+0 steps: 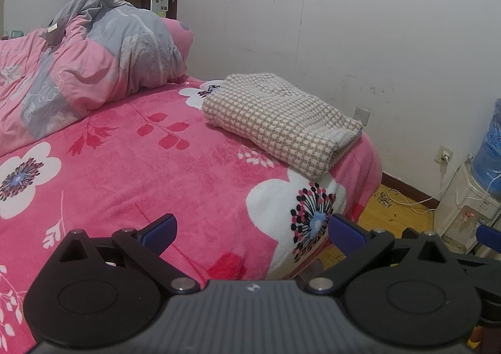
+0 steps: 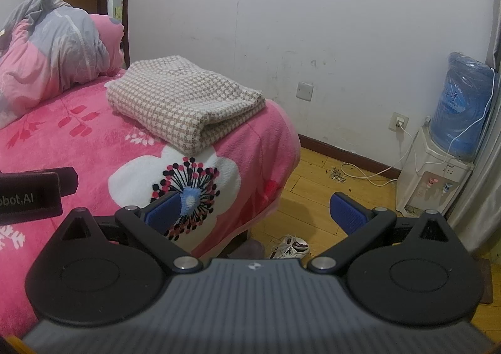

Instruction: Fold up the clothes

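The folded houndstooth garment [image 1: 281,122] lies on the pink floral blanket [image 1: 131,166], at the blanket's far corner next to the wall, with its open end close to the drop of the bed edge. The rumpled pink-and-grey duvet [image 1: 94,50] lies on the blanket well apart from the garment, toward the door.

The left gripper [image 1: 252,230] has its blue-padded jaws spread wide and empty, held above the near part of the blanket, well short of the garment. The right gripper [image 2: 255,213] is likewise released and empty, hanging over the near edge of the blanket, partly over the wooden floor [image 2: 313,172].

Judged status: the garment appears already folded; no grasp is in progress.

Hazards:
- The garment sits close to the blanket's edge. A push from the duvet side could slide it off onto the floor.
- Gripping only the top layer would lift it alone and open the fold.
- The plush blanket may be caught under a low-set finger and dragged along with the garment.
- The grippers stand near each other over the blanket; converging paths could make them collide.
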Available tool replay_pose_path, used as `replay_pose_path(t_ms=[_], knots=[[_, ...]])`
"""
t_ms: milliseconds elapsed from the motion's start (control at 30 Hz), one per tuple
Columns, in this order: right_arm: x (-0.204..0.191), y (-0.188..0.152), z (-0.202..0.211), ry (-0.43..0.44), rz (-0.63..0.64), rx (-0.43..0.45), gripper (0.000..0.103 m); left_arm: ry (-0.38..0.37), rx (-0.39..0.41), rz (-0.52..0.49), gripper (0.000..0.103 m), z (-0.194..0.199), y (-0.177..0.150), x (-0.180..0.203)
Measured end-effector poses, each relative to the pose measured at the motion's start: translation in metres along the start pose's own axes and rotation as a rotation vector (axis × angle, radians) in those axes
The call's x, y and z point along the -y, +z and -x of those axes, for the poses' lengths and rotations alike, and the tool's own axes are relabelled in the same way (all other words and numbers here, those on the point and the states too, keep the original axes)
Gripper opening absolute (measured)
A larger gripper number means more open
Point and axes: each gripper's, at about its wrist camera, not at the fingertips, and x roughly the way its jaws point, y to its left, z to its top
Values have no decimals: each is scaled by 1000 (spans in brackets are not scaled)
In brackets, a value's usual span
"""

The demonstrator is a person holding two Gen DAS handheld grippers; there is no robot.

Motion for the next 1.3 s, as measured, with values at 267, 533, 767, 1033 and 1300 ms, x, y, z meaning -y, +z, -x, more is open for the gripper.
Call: replay_pose_path(t_ms=[267,533,767,1033,1300], knots=[[-1,-1,0,-4,2,-2,102,-3,-3,1,103,0,0,-1],[-1,-1,-1,-7,1,-6,102,-3,-4,2,103,-1,-1,-1],[-1,-1,-1,-6,5,-7,102,-2,-4,4,103,-1,-2,-1],[-2,-1,-1,-5,8,-10,102,-1,-7,8,103,-1,-3,-1],[-3,-2,0,-7,12,-9,102,-1,-4,6,103,0,-3,-2]])
